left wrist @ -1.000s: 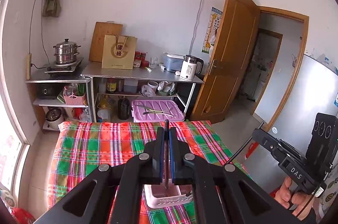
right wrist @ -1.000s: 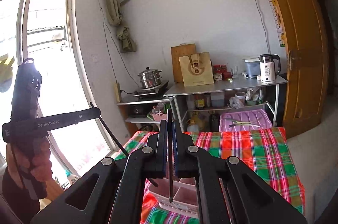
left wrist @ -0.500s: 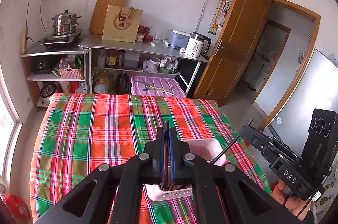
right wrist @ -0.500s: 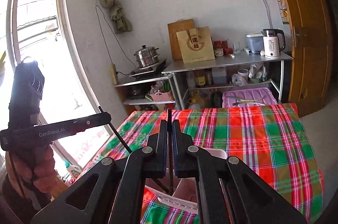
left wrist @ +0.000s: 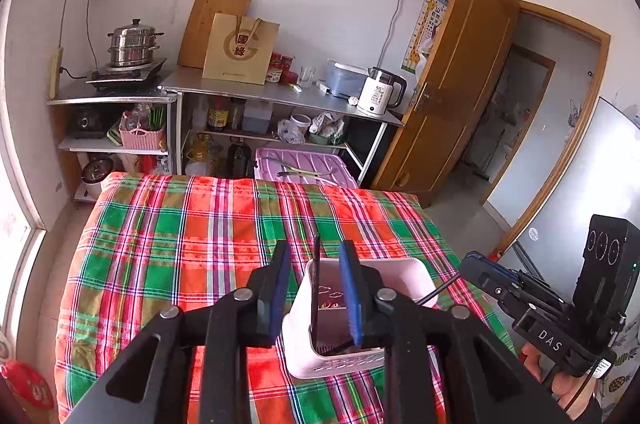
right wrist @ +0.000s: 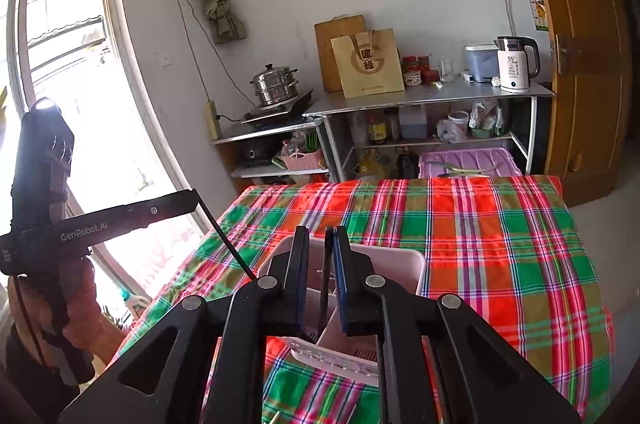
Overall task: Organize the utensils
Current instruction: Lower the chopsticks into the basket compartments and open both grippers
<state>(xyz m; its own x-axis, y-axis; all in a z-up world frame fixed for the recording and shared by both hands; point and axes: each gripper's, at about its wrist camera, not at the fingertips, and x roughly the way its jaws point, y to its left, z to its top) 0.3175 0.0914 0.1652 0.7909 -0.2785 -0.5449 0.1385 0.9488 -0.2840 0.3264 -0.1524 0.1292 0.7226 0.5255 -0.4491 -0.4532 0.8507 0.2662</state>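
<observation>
over the pink utensil holder [left wrist: 362,320] on the plaid tablecloth [left wrist: 168,248], both my grippers have just been letting go of their black chopsticks.

my left gripper [left wrist: 314,298] has its jaws partly apart, and the chopstick in my left jaws [left wrist: 316,288] stands upright in the gap, tip down inside the holder, touching neither blue pad as far as i can see. my right gripper [right wrist: 320,280] is parted less; the chopstick in my right jaws [right wrist: 326,276] lies close against the right-hand pad with a clear gap on the other side, its lower end dropping into the holder's divided compartments; whether it still touches that pad i cannot tell. the holder sits near my edge of the table, both grippers angled down into it.
</observation>
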